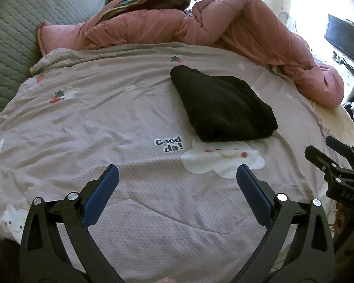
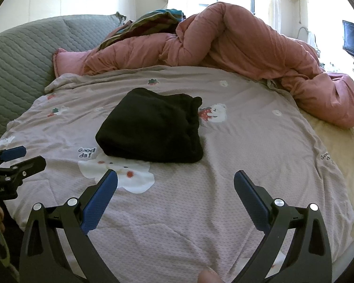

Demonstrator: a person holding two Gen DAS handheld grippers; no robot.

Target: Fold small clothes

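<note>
Black folded garment (image 1: 224, 106) lies on the pale printed blanket (image 1: 106, 122); pink duvet (image 1: 247, 28) bunched behind. Left gripper (image 1: 177, 176) and right gripper (image 2: 175, 181) both gape wide, empty, above the blanket.

Open bedspread up front, bulk piled along the back

Both claws, left claw (image 1: 177, 176) and right claw (image 2: 175, 181), hover with jaws spread wide over bare pinkish bedspread (image 1: 129, 118), nothing between the fingers; the folded black garment (image 2: 151, 127) sits ahead mid-bed with clear cover on every side, while the rumpled pink duvet (image 1: 247, 28) walls off the far edge and right corner, and the grey quilted cushion (image 1: 9, 47) blocks the left
</note>
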